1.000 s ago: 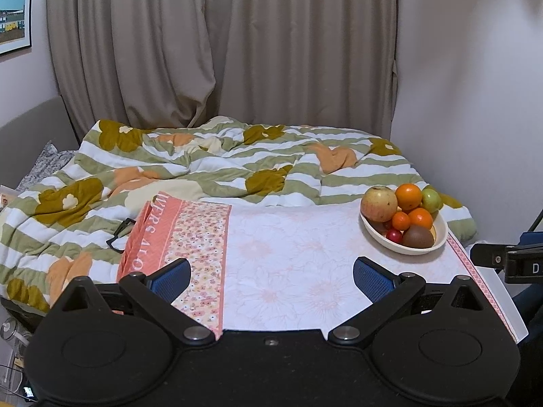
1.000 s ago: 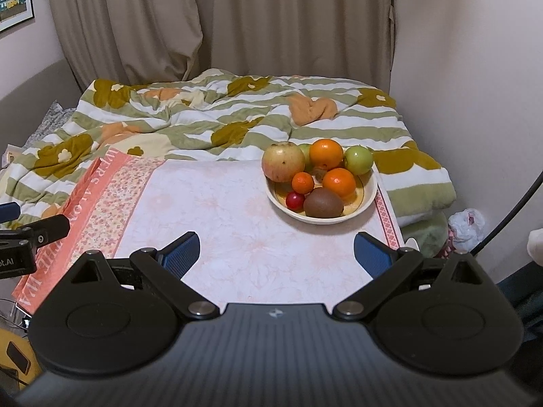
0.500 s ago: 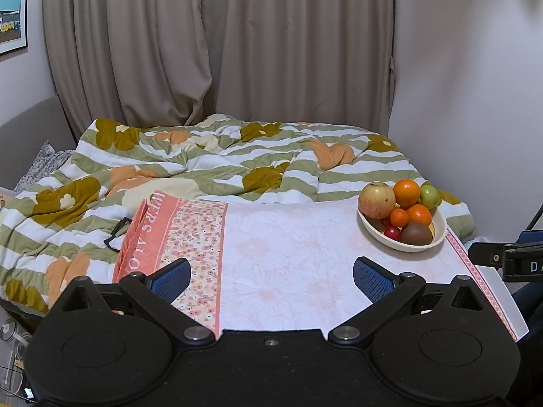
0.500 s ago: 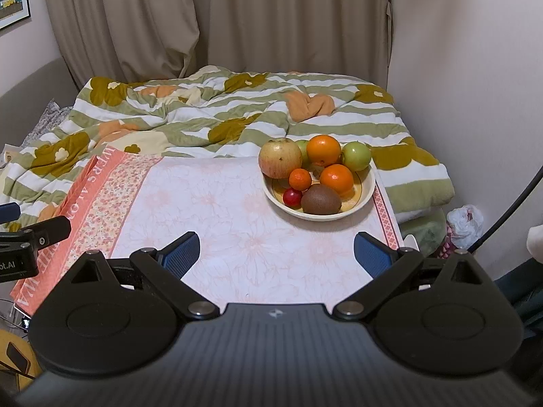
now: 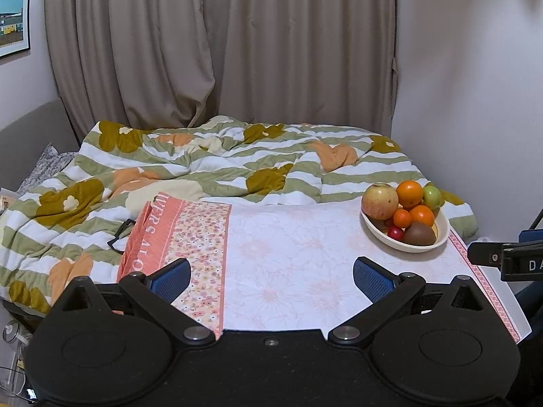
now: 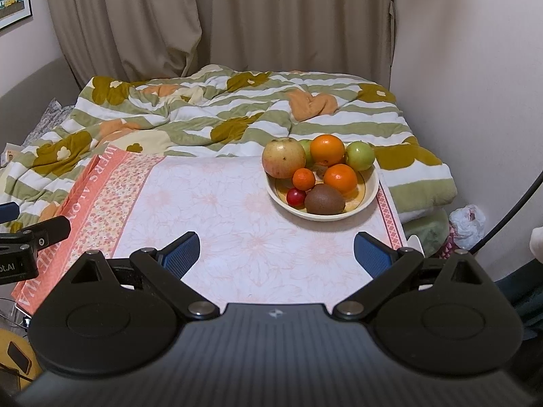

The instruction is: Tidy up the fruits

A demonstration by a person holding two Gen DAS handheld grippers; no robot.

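Observation:
A cream bowl [image 6: 370, 192] of fruit stands at the far right of a small table under a floral cloth [image 6: 237, 217]. It holds a large apple [image 6: 283, 157], oranges [image 6: 327, 150], a green apple [image 6: 359, 155], a kiwi [image 6: 324, 199] and a small red fruit [image 6: 296, 197]. The bowl [image 5: 383, 235] also shows in the left wrist view, with the apple [image 5: 379, 201]. My right gripper [image 6: 275, 254] is open and empty, short of the bowl. My left gripper [image 5: 271, 279] is open and empty over the table's near edge.
A bed with a striped flowered duvet [image 5: 220, 166] lies behind the table, with curtains [image 5: 220, 51] beyond. A wall [image 6: 475, 68] is close on the right. The cloth's orange border [image 5: 152, 237] hangs at the table's left edge. A plastic bag [image 6: 468, 220] lies on the floor at right.
Both views have tilted up and drawn back slightly, so the bowl sits a little lower and farther. Both grippers stay open; nothing on the table has moved.

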